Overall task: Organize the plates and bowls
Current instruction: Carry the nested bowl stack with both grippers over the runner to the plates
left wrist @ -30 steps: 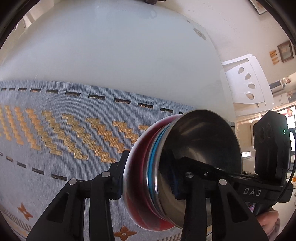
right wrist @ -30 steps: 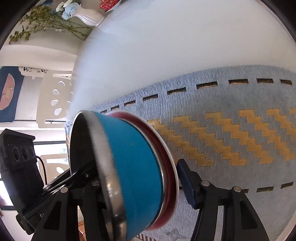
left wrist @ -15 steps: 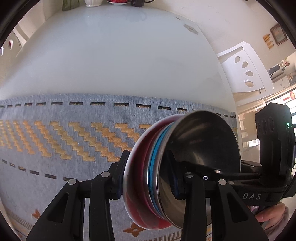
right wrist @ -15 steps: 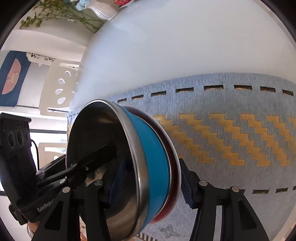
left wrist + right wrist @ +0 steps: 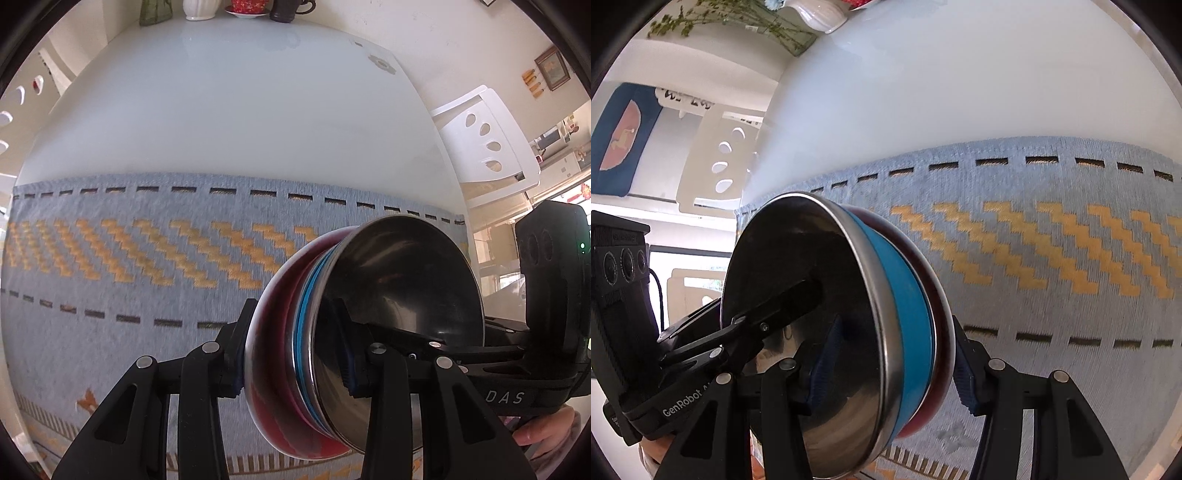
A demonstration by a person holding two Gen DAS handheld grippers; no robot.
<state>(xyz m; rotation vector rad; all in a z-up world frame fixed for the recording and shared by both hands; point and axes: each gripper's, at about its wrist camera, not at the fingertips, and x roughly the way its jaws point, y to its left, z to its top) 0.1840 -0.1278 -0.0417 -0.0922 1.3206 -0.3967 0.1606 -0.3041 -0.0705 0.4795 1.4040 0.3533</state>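
Left wrist view: ahead of the jaws lies a blue woven mat [image 5: 147,266] with yellow zigzags and dashed lines, spread on a white table [image 5: 236,110]. At the far table edge stand a white vase [image 5: 199,8], a red cup on a saucer [image 5: 247,6] and a dark mug [image 5: 284,11]. A white chair [image 5: 484,144] stands beyond the right side of the jaws. The stack of bowls [image 5: 332,350] sits tilted on edge between the jaws: red bowl to the left, blue rim in the middle, steel bowl [image 5: 406,288] opening to the right. The left gripper [image 5: 293,365] is clamped across the stack wall, one pad outside the red bowl, one inside the steel bowl. The right gripper [image 5: 517,373] reaches into the steel bowl from the right.

Right wrist view: the mat [image 5: 1052,258] fills the area ahead and right of the jaws; the vase [image 5: 820,16] and chair [image 5: 720,158] lie far left. The stack [image 5: 908,332] sits between the jaws. The right gripper [image 5: 890,365] is clamped on it likewise. The left gripper [image 5: 775,314] enters from the left.
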